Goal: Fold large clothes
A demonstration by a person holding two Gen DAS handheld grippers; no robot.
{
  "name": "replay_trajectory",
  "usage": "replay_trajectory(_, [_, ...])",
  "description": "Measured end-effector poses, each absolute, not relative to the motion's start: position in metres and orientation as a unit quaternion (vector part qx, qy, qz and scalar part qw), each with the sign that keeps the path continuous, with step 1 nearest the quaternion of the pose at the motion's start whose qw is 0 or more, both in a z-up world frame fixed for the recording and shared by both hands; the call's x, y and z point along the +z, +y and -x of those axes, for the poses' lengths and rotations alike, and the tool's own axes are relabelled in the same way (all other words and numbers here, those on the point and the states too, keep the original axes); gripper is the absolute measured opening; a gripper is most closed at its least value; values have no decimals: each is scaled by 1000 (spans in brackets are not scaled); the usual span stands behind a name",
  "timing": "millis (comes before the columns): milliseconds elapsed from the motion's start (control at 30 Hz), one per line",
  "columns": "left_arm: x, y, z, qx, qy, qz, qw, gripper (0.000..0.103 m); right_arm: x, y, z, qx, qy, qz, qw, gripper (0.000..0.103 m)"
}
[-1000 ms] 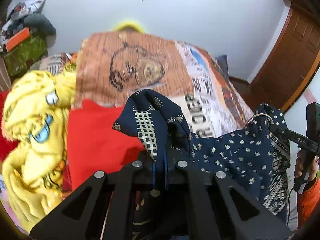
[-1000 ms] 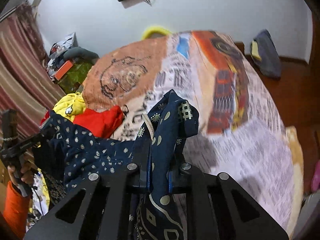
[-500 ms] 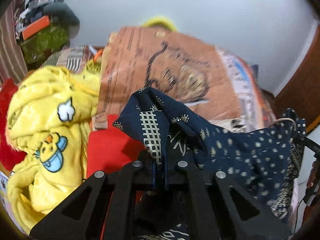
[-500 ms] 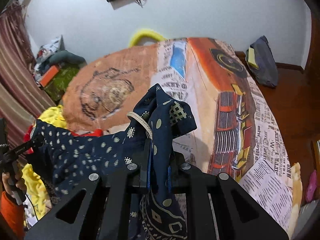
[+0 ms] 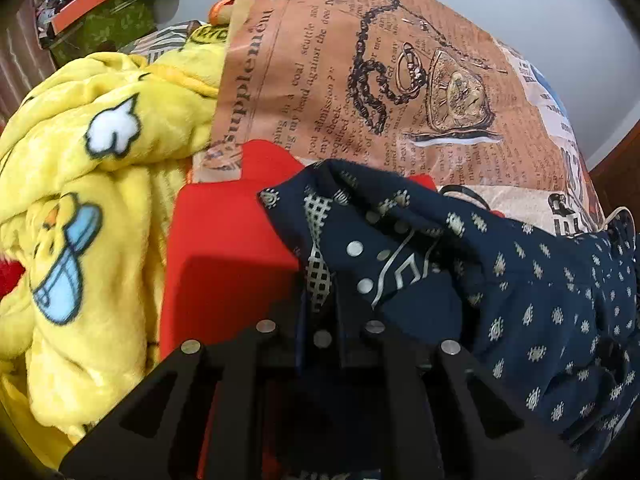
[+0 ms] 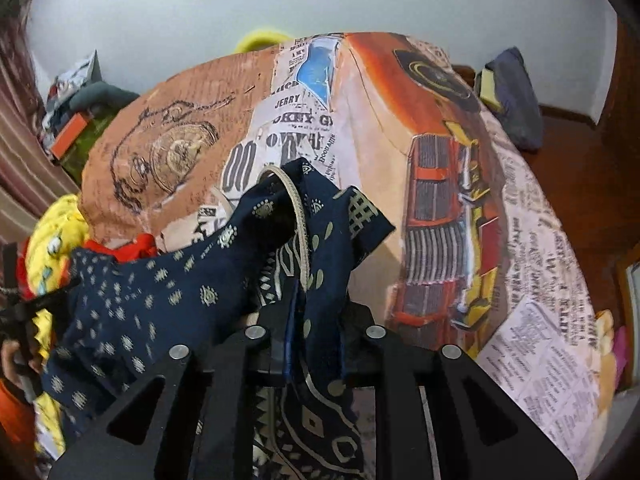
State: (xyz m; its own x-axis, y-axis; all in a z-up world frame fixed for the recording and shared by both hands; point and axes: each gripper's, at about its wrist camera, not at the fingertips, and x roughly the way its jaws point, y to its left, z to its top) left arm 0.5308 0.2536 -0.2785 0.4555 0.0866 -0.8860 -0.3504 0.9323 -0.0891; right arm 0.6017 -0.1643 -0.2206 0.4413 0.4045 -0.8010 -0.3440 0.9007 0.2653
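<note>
The left claw point(image 5: 322, 312) is matte black, with angular ribbed struts and round silver screw heads (five show). The right claw point(image 6: 314, 340) matches it, with four screws, triangular cut-outs and a blue strip along one finger's inner edge.

My left gripper point(image 5: 320, 300) is clamped tight, fingers point(image 5: 348, 320) pinched together on a bunched corner of the navy garment point(image 5: 520, 280), which rises out of the jaws and drapes off to its right. My right gripper point(image 6: 316, 320) is pinched closed too, fingers point(image 6: 280, 336) squeezing another bunched corner of the navy garment, with cloth standing up above the jaws and hanging below them. From the right wrist view I see the left gripper low at the garment's far left end, my hand point(image 6: 12, 360) wrapped round its handle.
</note>
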Motion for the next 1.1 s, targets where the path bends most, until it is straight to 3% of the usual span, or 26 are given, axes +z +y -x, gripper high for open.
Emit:
replay_trajectory(333, [-249,245,-500,149,515,76,841,18,-203,-175,-560,192,493,33,848,24])
replay_trajectory(633, [-192,221,-437,115,482,58,867,22,-149,-189,-501,211,449,41,867,35])
replay_trajectory(700, [-179,212,-419,107,472,45,874,28,-136,-190,-487,214,438,40,872,37])
replay_trajectory(733, [-173,208,-411,103,467,41,877,33,-131,-190,-481,216,434,39,874,43])
replay_trajectory(833, [-158,194,-382,84,452,35,887,54,-115,-193,-458,217,416,33,882,73])
replay_trajectory(867, [-153,191,-373,77,448,35,890,62,-110,-194,-449,217,408,30,886,77])
replay_trajectory(967, [-145,181,-346,65,440,30,895,77,-102,-196,-429,224,398,25,889,79])
replay_trajectory(1100, [-147,172,-316,50,446,28,893,83,-105,-199,-406,233,404,27,884,82])
